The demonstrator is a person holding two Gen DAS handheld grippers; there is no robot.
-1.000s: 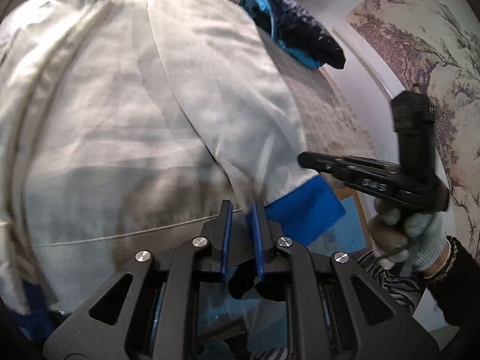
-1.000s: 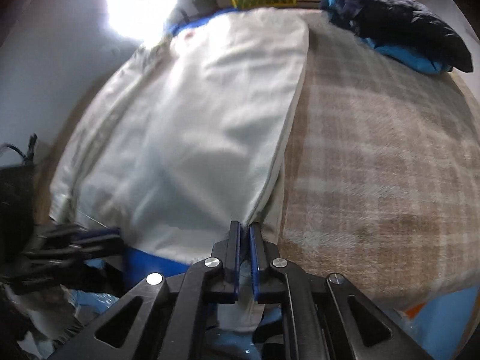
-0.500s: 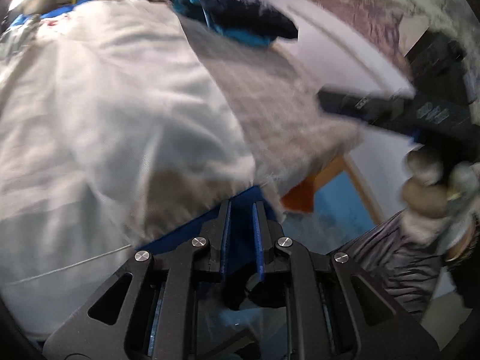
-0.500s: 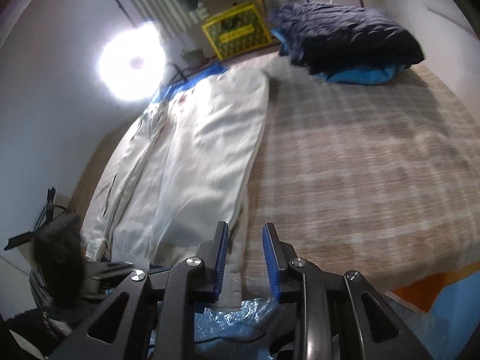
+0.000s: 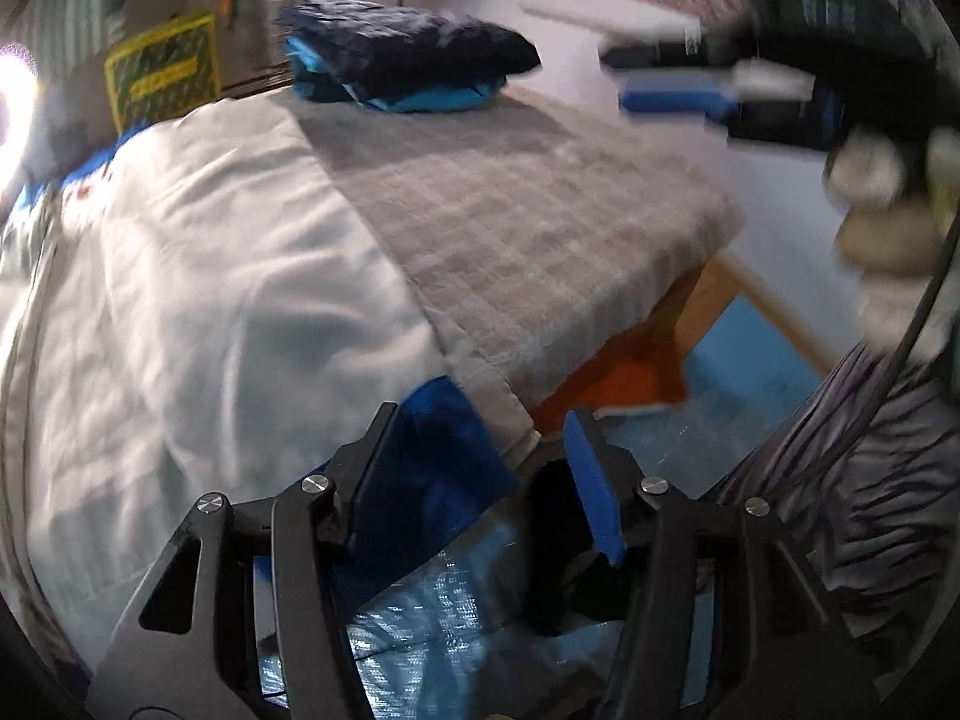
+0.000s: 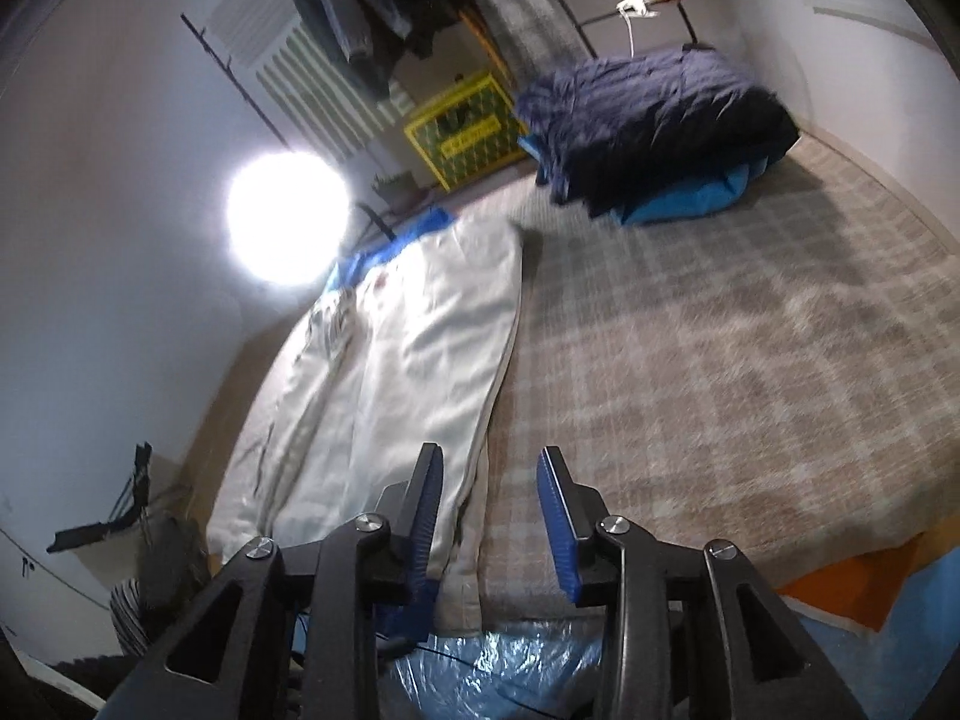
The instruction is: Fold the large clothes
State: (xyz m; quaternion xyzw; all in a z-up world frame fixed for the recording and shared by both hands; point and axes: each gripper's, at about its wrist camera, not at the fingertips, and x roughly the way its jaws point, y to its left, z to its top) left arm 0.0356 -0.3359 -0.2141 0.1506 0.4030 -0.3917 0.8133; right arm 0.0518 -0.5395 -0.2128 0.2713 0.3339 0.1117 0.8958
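1. White garment (image 6: 414, 354) – lies flat along the left part of the bed (image 6: 720, 372), long edge straight, blue cuff (image 5: 432, 468) at the near edge.
2. L gripper (image 5: 480, 480) – jaws opening, pads apart; blue cuff hangs betw. them, not clamped.
3. R gripper (image 6: 489, 516) – jaws opening, pads apart; garment's near edge sits just below/betw. them, not gripped.
4. Dark folded pile (image 6: 654, 120) – far end of bed, well apart from garment.
5. Gloved hand (image 5: 888, 228) – holds R gripper, far right in left-wrist view.

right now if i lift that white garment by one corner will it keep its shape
Probably not. The white garment lies flat and creased over the bed, so it looks thin and floppy. It is long, so one corner would likely trail and undo the fold.
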